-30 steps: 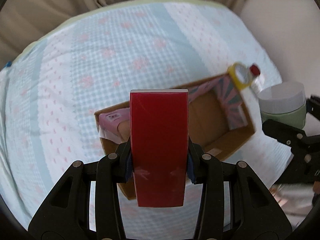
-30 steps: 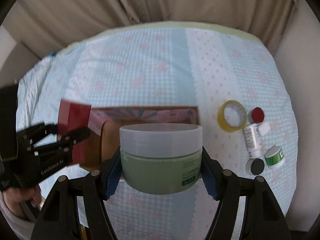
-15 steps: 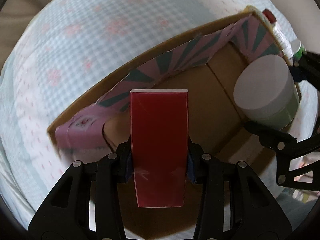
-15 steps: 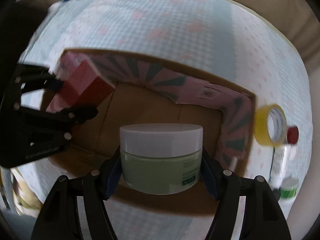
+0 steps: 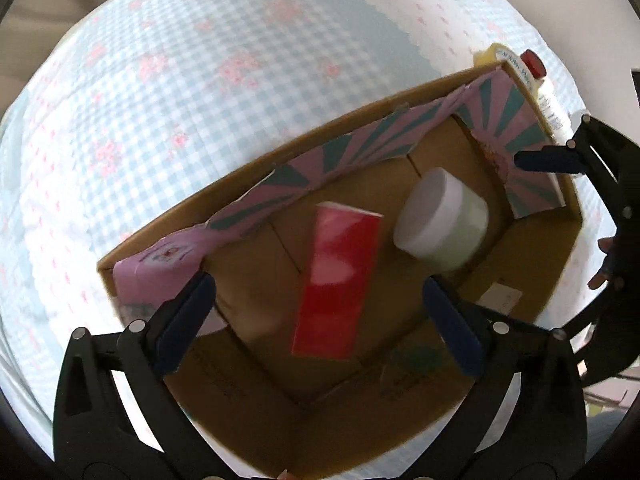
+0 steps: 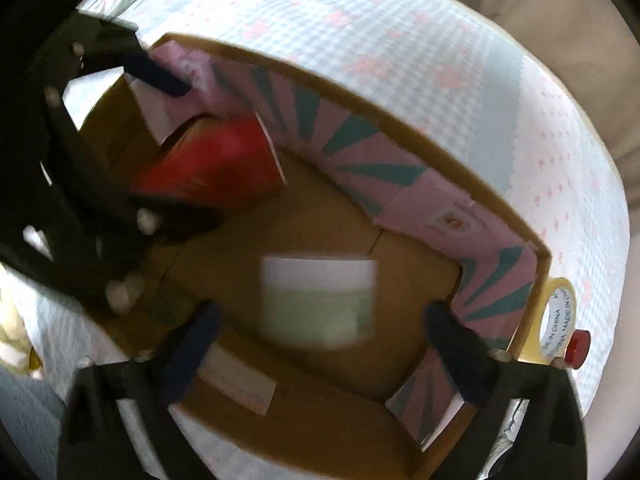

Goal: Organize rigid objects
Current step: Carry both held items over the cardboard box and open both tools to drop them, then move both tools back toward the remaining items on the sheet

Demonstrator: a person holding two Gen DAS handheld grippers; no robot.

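An open cardboard box (image 5: pixel 532 248) with pink and teal inner flaps sits on the checked cloth. A red box (image 5: pixel 336 284) and a green jar with a white lid (image 5: pixel 444 228) are inside it, both blurred. My left gripper (image 5: pixel 320 308) is open above the red box, not touching it. My right gripper (image 6: pixel 320 328) is open around the blurred jar (image 6: pixel 320 304). In the right wrist view the red box (image 6: pixel 216 164) is at the box's left end, below the left gripper (image 6: pixel 132 144). The right gripper (image 5: pixel 580 184) shows at the right edge of the left wrist view.
A yellow tape roll (image 6: pixel 558 320) and a red-capped bottle (image 6: pixel 576 348) lie on the cloth just outside the box's right end; both also show in the left wrist view (image 5: pixel 516 64). Beige curtains hang beyond the table's far edge.
Both grippers have opened and let go. The red box and the green jar have dropped out of the jaws into the cardboard box.
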